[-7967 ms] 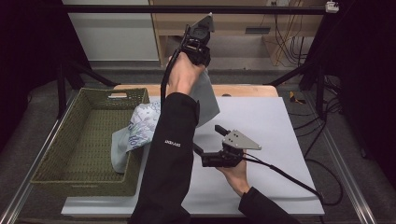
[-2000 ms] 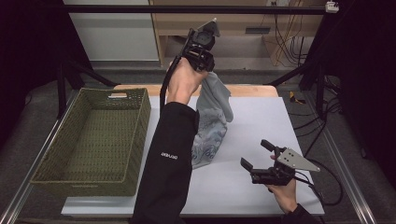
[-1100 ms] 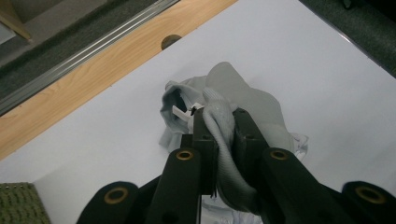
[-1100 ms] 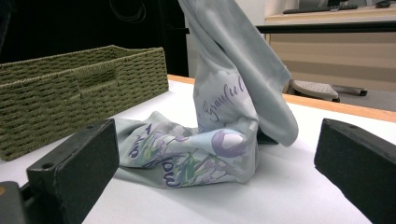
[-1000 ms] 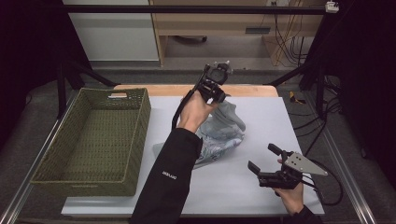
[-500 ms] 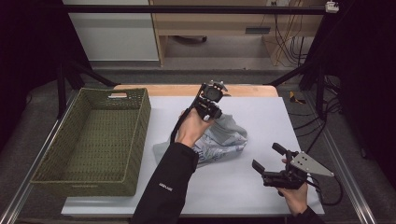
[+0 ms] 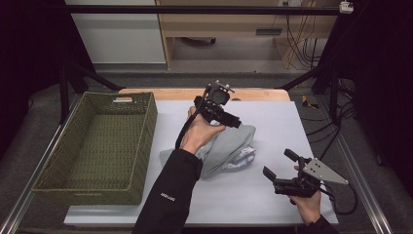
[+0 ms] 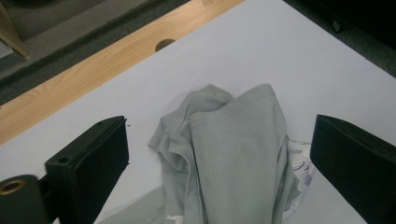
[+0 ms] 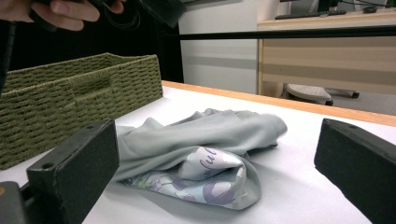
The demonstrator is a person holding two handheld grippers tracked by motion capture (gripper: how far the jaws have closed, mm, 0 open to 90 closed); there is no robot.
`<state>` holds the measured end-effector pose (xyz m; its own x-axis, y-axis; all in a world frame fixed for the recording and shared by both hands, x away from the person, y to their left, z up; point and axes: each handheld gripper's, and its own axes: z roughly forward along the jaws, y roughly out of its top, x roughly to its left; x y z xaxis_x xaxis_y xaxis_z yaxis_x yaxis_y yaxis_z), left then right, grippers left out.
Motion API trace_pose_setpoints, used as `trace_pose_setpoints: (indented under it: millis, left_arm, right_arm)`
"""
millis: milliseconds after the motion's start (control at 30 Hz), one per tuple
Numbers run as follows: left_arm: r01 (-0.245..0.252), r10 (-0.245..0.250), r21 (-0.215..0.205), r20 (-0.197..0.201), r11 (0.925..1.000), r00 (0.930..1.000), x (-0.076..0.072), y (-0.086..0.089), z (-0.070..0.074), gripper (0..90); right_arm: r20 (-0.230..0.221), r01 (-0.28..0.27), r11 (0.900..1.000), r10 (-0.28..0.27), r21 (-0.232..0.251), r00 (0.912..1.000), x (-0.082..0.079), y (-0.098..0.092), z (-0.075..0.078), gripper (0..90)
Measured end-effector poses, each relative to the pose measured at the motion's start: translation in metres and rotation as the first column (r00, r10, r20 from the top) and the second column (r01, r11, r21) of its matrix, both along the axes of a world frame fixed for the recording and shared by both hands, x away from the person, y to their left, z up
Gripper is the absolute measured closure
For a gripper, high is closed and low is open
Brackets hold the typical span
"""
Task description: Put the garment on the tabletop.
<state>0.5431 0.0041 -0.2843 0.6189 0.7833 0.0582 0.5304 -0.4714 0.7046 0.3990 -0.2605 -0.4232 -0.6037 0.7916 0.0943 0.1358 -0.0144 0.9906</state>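
Note:
A pale grey-green garment with a floral lining lies crumpled on the white table, near its middle. My left gripper hovers just above the garment's far end, and its jaws have just been opening. In the left gripper view the garment lies below and between the spread jaws of that gripper, with no pad touching it. My right gripper is held open near the table's front right, pointing at the garment from a short distance. Nothing sits between the jaws of the right gripper.
A green woven basket stands at the table's left side and looks empty; its wall rises left of the garment in the right gripper view. A wooden strip borders the table's far edge. Bare tabletop lies right of the garment.
My left gripper came down from high above the table with the garment, then opened and let it go. The garment now rests in a heap. My right gripper has hardly moved.

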Motion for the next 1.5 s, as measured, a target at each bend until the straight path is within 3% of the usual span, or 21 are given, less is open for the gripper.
trace_pose_setpoints:
  millis: [233, 300, 333, 500, 533, 567, 600, 633, 800, 867, 1033, 1067, 1200, 1267, 1300, 1367, 1400, 1433, 1500]
  left_arm:
    - [0.036, -0.030, -0.064, 0.091, 0.9973, 0.9954, -0.018, 0.015, 0.004, 0.5]
    - [0.041, -0.027, -0.116, 0.121, 0.9923, 0.9923, -0.026, 0.021, 0.002, 0.5]
    - [0.041, -0.027, -0.116, 0.121, 0.9923, 0.9923, -0.026, 0.021, 0.002, 0.5]
    - [0.052, -0.012, -0.198, 0.199, 0.9788, 0.9800, -0.041, 0.036, -0.005, 0.7]
    - [0.056, -0.001, -0.249, 0.214, 0.9670, 0.9769, -0.047, 0.044, -0.010, 0.8]
    - [0.056, -0.001, -0.249, 0.214, 0.9670, 0.9769, -0.047, 0.044, -0.010, 0.9]
    - [0.061, 0.006, -0.271, 0.240, 0.9606, 0.9708, -0.054, 0.050, -0.015, 1.0]
    - [0.061, 0.006, -0.271, 0.240, 0.9606, 0.9708, -0.054, 0.050, -0.015, 1.1]
    - [0.086, 0.015, -0.318, 0.304, 0.9442, 0.9527, -0.076, 0.069, -0.033, 1.3]
    - [0.086, 0.031, -0.347, 0.319, 0.9340, 0.9474, -0.084, 0.075, -0.041, 1.4]
    - [0.093, 0.045, -0.383, 0.336, 0.9191, 0.9409, -0.104, 0.090, -0.064, 1.8]
    - [0.094, 0.053, -0.391, 0.349, 0.9157, 0.9355, -0.111, 0.094, -0.072, 1.8]
    - [0.101, 0.052, -0.394, 0.359, 0.9135, 0.9319, -0.122, 0.101, -0.083, 1.8]
    - [0.094, 0.062, -0.384, 0.375, 0.9187, 0.9250, -0.128, 0.104, -0.088, 1.8]
    - [0.093, 0.064, -0.386, 0.375, 0.9177, 0.9247, -0.131, 0.106, -0.090, 1.8]
    - [0.101, 0.062, -0.403, 0.372, 0.9098, 0.9263, -0.135, 0.110, -0.096, 1.8]
    - [0.100, 0.069, -0.420, 0.369, 0.9021, 0.9268, -0.139, 0.114, -0.104, 1.8]
    - [0.100, 0.069, -0.420, 0.369, 0.9021, 0.9268, -0.139, 0.114, -0.104, 1.8]
    - [0.099, 0.078, -0.438, 0.368, 0.8933, 0.9266, -0.143, 0.119, -0.114, 1.8]
  right_arm:
    - [0.002, 0.007, 1.000, -0.007, -0.008, 1.0000, 0.001, -0.001, 0.000, 0.5]
    - [-0.003, 0.008, 1.000, -0.008, -0.004, 1.0000, 0.001, -0.002, 0.001, 0.5]
    - [-0.003, 0.008, 1.000, -0.008, -0.004, 1.0000, 0.001, -0.002, 0.001, 0.5]
    - [0.000, 0.012, 1.000, -0.012, -0.010, 0.9999, 0.002, -0.003, 0.000, 0.5]
    - [-0.004, 0.014, 1.000, -0.014, -0.009, 0.9999, 0.002, -0.003, 0.001, 0.5]
    - [0.001, 0.014, 1.000, -0.014, -0.014, 0.9999, 0.003, -0.004, 0.001, 0.5]
    - [-0.003, 0.016, 1.000, -0.016, -0.010, 0.9999, 0.002, -0.004, 0.001, 0.5]
    - [-0.003, 0.017, 1.000, -0.017, -0.008, 0.9999, 0.003, -0.004, 0.001, 0.5]
    - [-0.002, 0.019, 1.000, -0.020, -0.016, 0.9998, 0.003, -0.005, 0.000, 0.5]
    - [-0.004, 0.014, 1.000, -0.014, -0.008, 0.9999, 0.003, -0.005, 0.000, 0.5]
    - [-0.013, 0.025, 1.000, -0.025, -0.013, 0.9996, 0.004, -0.006, 0.000, 0.5]
    - [-0.007, 0.025, 1.000, -0.025, -0.016, 0.9997, 0.004, -0.006, 0.000, 0.5]
    - [-0.013, 0.020, 1.000, -0.020, -0.009, 0.9997, 0.004, -0.008, 0.000, 0.5]
    - [0.009, 0.020, 0.999, -0.020, -0.028, 0.9998, 0.006, -0.009, -0.001, 0.5]
    - [-0.012, 0.021, 1.000, -0.022, -0.018, 0.9997, 0.004, -0.008, -0.001, 0.5]
    - [-0.013, 0.021, 1.000, -0.021, -0.020, 0.9997, 0.004, -0.008, -0.002, 0.5]
    - [-0.011, 0.020, 1.000, -0.020, -0.024, 0.9997, 0.005, -0.009, -0.002, 0.5]
    - [-0.011, 0.020, 1.000, -0.020, -0.024, 0.9997, 0.005, -0.009, -0.002, 0.5]
    - [-0.010, 0.020, 1.000, -0.020, -0.021, 0.9997, 0.004, -0.010, -0.002, 0.5]
